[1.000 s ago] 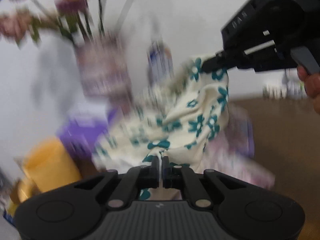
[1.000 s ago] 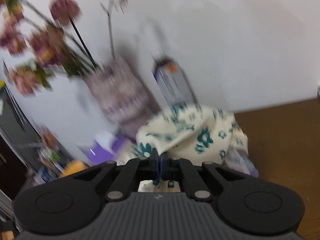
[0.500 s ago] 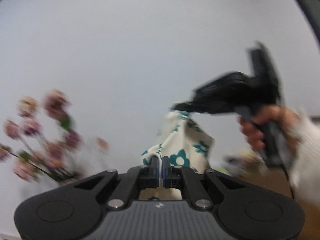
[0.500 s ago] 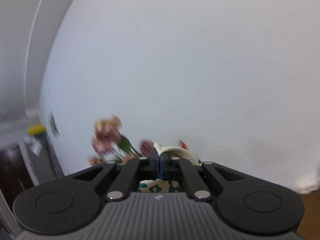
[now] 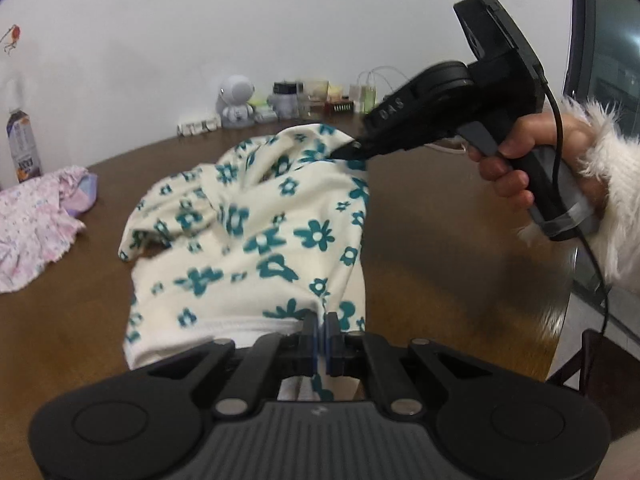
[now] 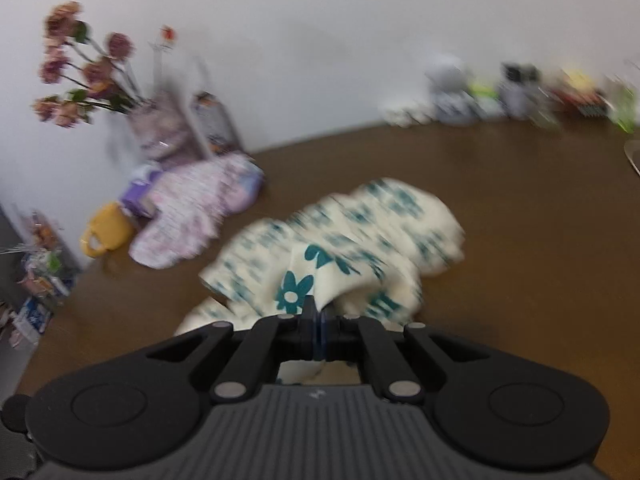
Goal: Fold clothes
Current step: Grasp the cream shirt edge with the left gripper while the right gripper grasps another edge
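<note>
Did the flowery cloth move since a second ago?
Yes. The flowery cloth was up beside the flower vase; now it is spread lower on the brown table, to the vase's right.

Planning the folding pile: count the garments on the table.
2. The cream floral garment lies mid-table, pinched by both grippers; the pink garment lies crumpled at the left near the bottle. Others may be hidden.
</note>
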Demonstrator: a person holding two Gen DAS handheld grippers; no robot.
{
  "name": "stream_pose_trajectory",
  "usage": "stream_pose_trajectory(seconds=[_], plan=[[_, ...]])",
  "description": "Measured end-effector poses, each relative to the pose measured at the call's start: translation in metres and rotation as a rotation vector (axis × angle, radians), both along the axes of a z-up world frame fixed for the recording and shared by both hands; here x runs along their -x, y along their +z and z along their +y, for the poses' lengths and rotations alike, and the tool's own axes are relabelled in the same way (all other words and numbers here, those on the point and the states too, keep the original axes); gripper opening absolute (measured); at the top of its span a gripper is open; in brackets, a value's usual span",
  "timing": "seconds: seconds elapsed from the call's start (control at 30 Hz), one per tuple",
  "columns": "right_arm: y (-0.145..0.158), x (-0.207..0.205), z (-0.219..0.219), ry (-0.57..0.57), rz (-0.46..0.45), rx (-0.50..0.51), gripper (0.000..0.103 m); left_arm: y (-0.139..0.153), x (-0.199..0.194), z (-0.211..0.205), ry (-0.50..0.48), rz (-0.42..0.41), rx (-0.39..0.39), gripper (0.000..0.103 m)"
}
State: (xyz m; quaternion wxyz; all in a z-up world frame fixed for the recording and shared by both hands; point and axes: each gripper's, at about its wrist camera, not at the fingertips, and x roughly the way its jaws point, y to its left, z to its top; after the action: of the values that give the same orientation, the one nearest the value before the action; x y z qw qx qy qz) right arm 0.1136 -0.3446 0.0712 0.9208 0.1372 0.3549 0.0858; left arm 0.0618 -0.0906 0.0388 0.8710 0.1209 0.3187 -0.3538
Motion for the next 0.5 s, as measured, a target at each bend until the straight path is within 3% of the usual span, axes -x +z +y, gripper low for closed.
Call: stream_pose_trajectory(seconds=[0.07,0.1,0.13,0.23,0.3,0.37,0.5], plan=[[-0.010,0.006,-0.007,-0.023,0.051,0.010,0.003,-0.003,0.003,0.007,0.024,0.009,0.005,0.013],[-0.012,0.008,-0.008,-0.032,0.065,0.014,0.005,-0.005,0.005,0.013,0.039,0.015,0.012,0.024],[-0.010,0.013,-0.009,-0.039,0.062,0.019,0.013,-0.002,0.007,0.021,0.056,0.009,0.025,0.043],[0.009,0.033,-0.004,-0.061,-0.006,0.081,0.043,0.012,0.021,0.050,0.110,-0.040,0.077,0.074],[0.025,0.049,0.011,-0.017,-0.083,0.143,0.050,0.021,0.031,0.071,0.172,-0.079,0.077,0.082],[0.037,0.061,0.037,0.081,-0.139,0.212,0.054,0.025,0.032,0.089,0.249,-0.097,0.050,0.082],[0.034,0.067,0.109,0.331,-0.167,0.347,0.055,0.021,0.023,0.112,0.382,-0.072,0.014,0.081]])
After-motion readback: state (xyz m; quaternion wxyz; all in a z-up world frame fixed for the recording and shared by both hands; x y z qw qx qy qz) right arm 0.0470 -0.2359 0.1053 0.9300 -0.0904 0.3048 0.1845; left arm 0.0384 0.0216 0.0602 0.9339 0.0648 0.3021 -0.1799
